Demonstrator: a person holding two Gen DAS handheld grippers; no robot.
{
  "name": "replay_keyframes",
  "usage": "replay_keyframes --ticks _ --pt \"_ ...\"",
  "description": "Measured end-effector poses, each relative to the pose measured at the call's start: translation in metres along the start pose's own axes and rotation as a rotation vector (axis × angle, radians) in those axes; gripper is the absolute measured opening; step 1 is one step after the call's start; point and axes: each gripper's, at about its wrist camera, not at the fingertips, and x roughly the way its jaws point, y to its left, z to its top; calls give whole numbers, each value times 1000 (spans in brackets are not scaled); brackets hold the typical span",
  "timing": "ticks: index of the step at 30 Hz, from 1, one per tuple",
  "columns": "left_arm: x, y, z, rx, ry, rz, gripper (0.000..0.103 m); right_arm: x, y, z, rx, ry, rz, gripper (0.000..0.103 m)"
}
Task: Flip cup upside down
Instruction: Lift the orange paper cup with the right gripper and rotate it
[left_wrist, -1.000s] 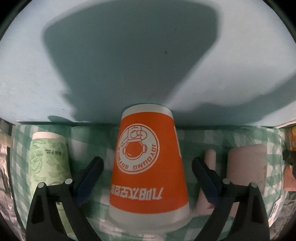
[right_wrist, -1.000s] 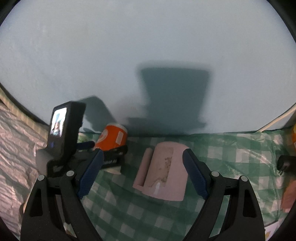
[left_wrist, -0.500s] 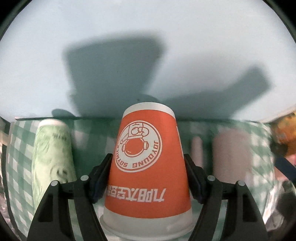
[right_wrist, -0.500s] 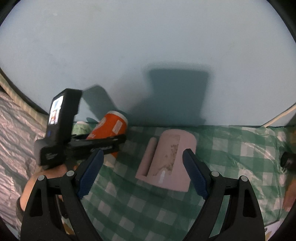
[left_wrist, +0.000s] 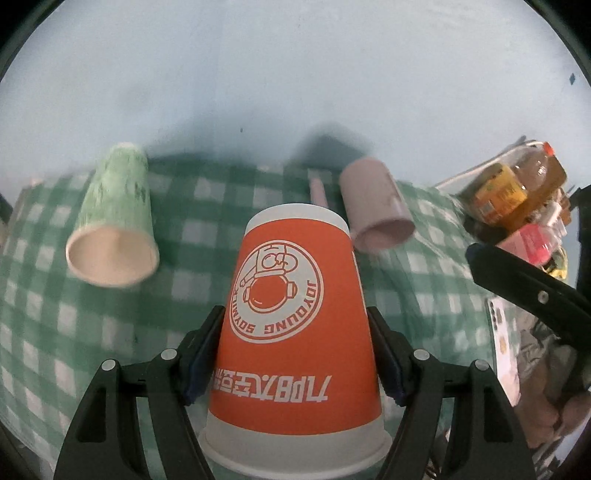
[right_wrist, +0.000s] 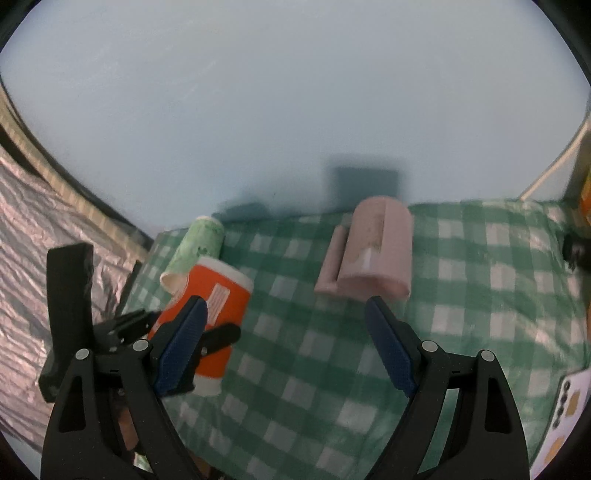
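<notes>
My left gripper (left_wrist: 293, 334) is shut on an orange paper cup (left_wrist: 291, 325) with a white astronaut logo. The cup's narrow base points away from me and its wide rim is nearest the camera. In the right wrist view the orange cup (right_wrist: 210, 314) is held tilted above the green checked cloth (right_wrist: 314, 350), with the left gripper (right_wrist: 177, 328) around it. My right gripper (right_wrist: 286, 325) is open and empty, hovering over the cloth in front of the pink mug (right_wrist: 376, 247).
A green paper cup (left_wrist: 114, 221) and a pink mug (left_wrist: 373, 210) appear with their openings towards the left camera. Bottles and packets (left_wrist: 517, 192) crowd the right. A phone (left_wrist: 504, 350) lies at the right edge. A pale blue wall (right_wrist: 295, 110) stands behind.
My left gripper closed on the orange cup, lifted it off the cloth and tilted it. The right gripper pulled back and rose a little, staying open.
</notes>
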Motion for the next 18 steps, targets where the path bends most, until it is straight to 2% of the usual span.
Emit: replay_keyframes --ticks 4,10,14,18 --pt "6 0 -15 -13 -3 -20 75 2 -3 -20 21 24 -3 86" --pt "26 -15 -50 -12 10 -6 75 19 -15 -48 69 92 -7 86" --pt "44 -18 -58 -8 43 10 76 25 -21 -58 96 115 -8 86" --pt "56 -17 -61 -15 71 -6 76 29 -26 -60 114 128 -6 86"
